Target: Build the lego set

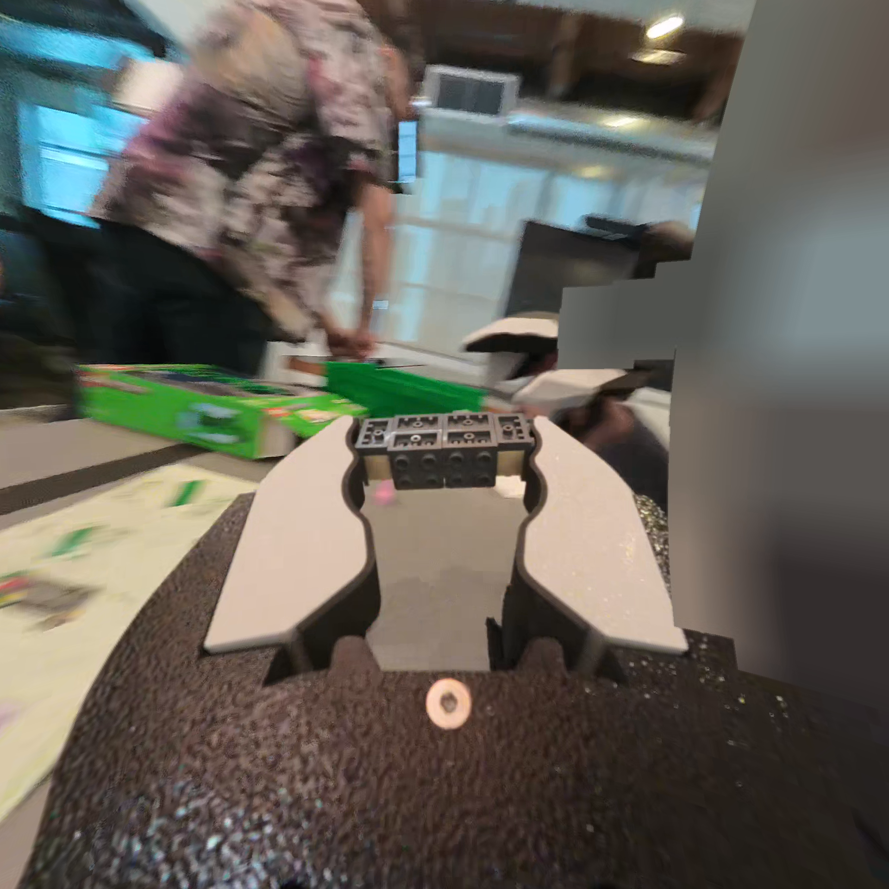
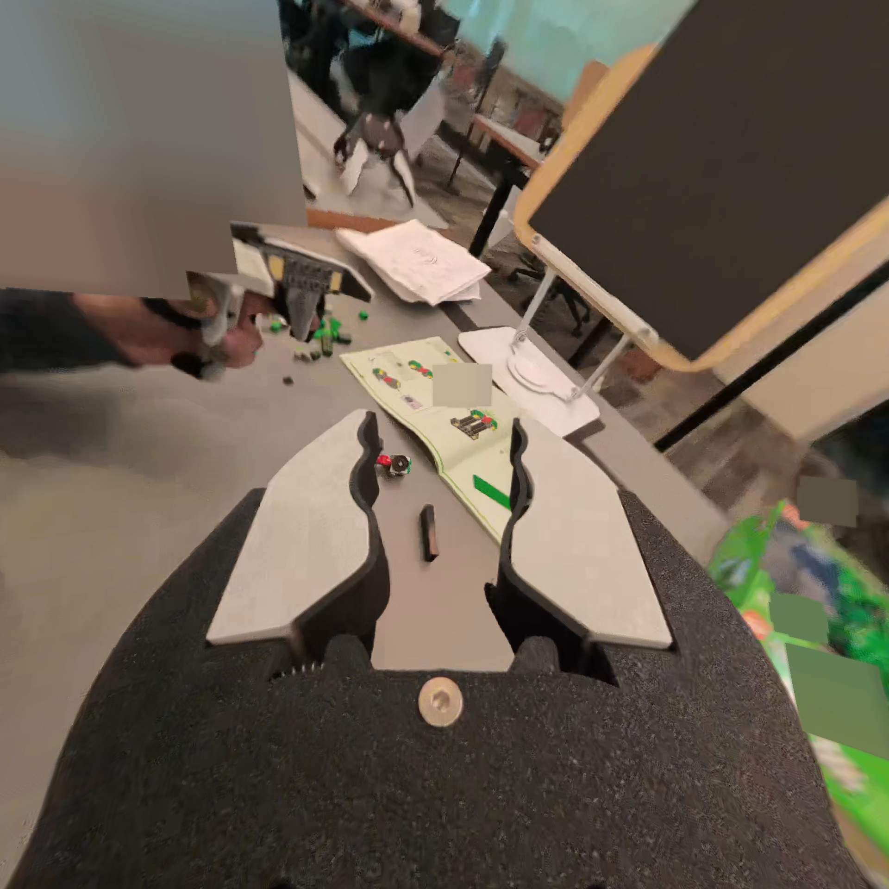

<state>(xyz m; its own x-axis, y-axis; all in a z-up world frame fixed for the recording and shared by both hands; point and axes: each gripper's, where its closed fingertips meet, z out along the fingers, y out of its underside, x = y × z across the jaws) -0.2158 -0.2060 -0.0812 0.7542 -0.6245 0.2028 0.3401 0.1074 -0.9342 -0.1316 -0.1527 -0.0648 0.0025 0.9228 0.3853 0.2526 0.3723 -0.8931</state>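
My left gripper (image 1: 443,450) is shut on a dark grey lego assembly (image 1: 442,445), held between its fingertips above the table, underside facing the camera. The same gripper and assembly (image 2: 308,281) show at the left of the right wrist view, above a scatter of green and dark loose pieces (image 2: 329,332). My right gripper (image 2: 440,474) is open and empty over the grey table (image 2: 240,433). Between its fingers lie a small black bar piece (image 2: 428,531) and a small red, green and grey piece (image 2: 397,464). The open instruction booklet (image 2: 457,433) lies just beyond.
A green lego box (image 1: 192,409) lies on the table, also at the right edge of the right wrist view (image 2: 793,601). A white lamp base (image 2: 524,370) and a stack of white papers (image 2: 418,262) sit farther back. A person (image 1: 250,192) stands behind the table.
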